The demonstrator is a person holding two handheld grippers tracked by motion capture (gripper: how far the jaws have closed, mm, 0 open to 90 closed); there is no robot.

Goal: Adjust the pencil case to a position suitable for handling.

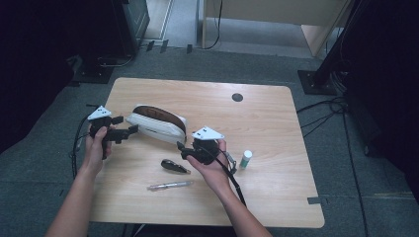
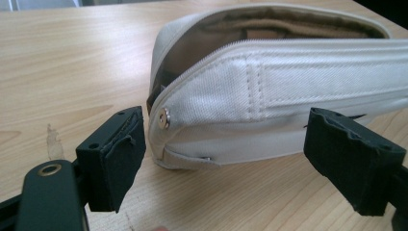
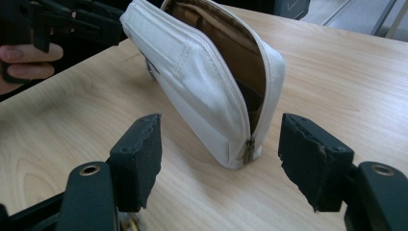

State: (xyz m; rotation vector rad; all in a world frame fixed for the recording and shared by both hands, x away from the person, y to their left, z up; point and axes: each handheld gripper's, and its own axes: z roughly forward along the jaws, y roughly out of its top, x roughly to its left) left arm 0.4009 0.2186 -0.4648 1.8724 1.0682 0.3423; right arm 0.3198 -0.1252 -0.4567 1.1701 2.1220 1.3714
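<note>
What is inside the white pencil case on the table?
The white pencil case is unzipped; its brown lining shows through the opening. The bottom is in shadow, so any contents cannot be seen.

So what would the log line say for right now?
left gripper: open, facing pouch end | right gripper: open, facing zipper end | white fabric zip pouch: unzipped, on table | pen: untouched

The pencil case [image 2: 269,91] is off-white woven cloth, matt, with stitched seams, a tan fabric lining, a small shiny metal snap and a metal zip pull. The bench [image 1: 267,123] is pale wood-grain laminate, smooth with a soft sheen. The left gripper [image 2: 226,159] and the right gripper [image 3: 220,159] are matt black plastic, their pads [image 2: 118,159] rough and frayed like foam.
</note>
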